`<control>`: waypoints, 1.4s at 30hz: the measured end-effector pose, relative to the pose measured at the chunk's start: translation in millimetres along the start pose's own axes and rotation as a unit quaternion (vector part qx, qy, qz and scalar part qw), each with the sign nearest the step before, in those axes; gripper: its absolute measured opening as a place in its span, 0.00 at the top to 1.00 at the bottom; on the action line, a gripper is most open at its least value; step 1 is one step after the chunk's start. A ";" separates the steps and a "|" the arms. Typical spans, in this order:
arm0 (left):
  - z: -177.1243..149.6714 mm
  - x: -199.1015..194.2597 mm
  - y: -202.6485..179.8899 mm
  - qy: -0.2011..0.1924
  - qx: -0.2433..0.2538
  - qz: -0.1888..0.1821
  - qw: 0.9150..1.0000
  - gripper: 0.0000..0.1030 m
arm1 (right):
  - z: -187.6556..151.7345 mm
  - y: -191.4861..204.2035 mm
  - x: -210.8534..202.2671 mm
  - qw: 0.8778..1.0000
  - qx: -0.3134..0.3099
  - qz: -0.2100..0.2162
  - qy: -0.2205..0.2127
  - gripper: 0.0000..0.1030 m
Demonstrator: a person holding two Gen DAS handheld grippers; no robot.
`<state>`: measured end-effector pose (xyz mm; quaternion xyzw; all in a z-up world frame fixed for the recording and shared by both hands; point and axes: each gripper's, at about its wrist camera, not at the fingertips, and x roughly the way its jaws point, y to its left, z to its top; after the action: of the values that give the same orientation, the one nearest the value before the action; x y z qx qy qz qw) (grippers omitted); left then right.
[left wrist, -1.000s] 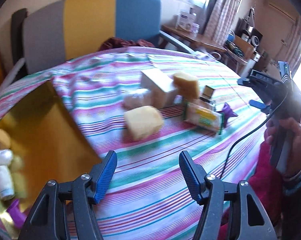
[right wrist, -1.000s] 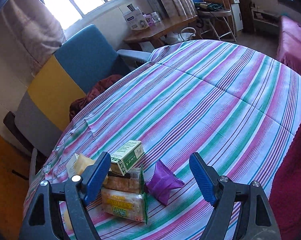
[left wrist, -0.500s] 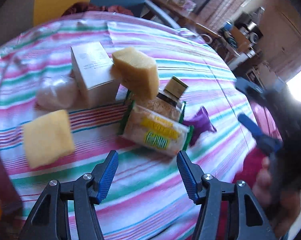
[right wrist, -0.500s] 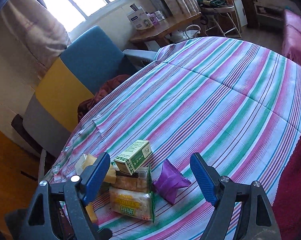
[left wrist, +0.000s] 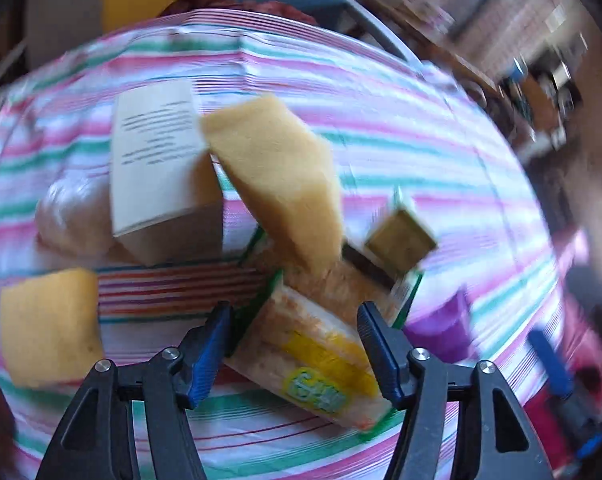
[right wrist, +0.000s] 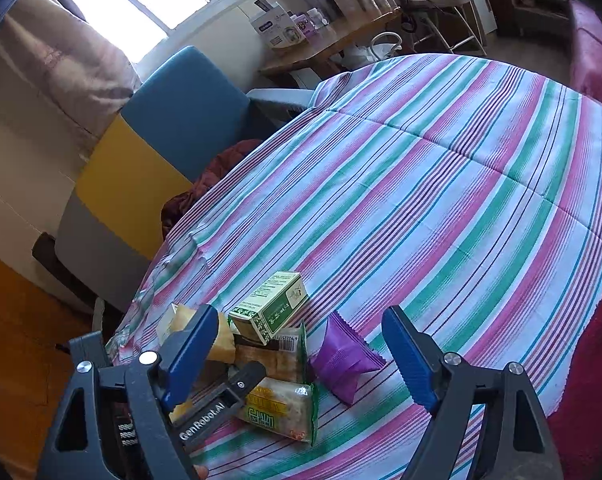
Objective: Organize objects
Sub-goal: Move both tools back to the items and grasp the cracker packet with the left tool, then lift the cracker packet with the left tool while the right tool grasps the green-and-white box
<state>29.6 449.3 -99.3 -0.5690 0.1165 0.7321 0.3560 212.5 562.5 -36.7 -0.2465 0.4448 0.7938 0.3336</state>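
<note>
A clear cracker packet (left wrist: 317, 364) with a yellow and green label lies on the striped tablecloth (left wrist: 381, 128). My left gripper (left wrist: 297, 340) straddles it, jaws opening, pads not pressing on it. Behind it a yellow sponge (left wrist: 277, 184) leans on a white box (left wrist: 157, 152), and a green box (left wrist: 401, 240) lies on a second packet. A purple sachet (left wrist: 441, 328) lies to the right. My right gripper (right wrist: 299, 332) hangs open above the sachet (right wrist: 345, 360) and green box (right wrist: 273, 308), holding nothing. The left gripper's dark body (right wrist: 221, 400) reaches the packet (right wrist: 281, 408).
A second yellow sponge (left wrist: 49, 328) and a wrapped bun (left wrist: 73, 216) lie left of the pile. A blue, yellow and grey armchair (right wrist: 161, 132) with a dark red cloth (right wrist: 217, 172) stands behind the table. A wooden desk (right wrist: 333, 48) is beyond. Bare cloth (right wrist: 441, 200) stretches right.
My left gripper swung right and down, away from the gold box, and now straddles the cracker packet. The right gripper barely moved; the left gripper's body has entered its view.
</note>
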 end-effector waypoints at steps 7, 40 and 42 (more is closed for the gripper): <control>-39.3 -16.1 13.2 -0.001 0.118 0.015 0.993 0.43 | -1.2 -4.6 9.2 1.000 0.007 0.001 0.024 0.18; -83.2 -25.1 -2.0 0.014 0.441 -0.066 0.895 0.47 | -3.0 -6.2 20.8 0.997 0.002 -0.058 0.047 0.17; -81.3 -27.2 7.9 -0.005 0.397 -0.063 0.916 0.48 | -2.5 -7.6 21.0 0.997 0.005 -0.058 0.048 0.17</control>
<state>88.2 386.3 -102.7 -0.3836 0.3595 0.6047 0.5982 204.7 569.7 -56.4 -0.3079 0.4488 0.7584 0.3586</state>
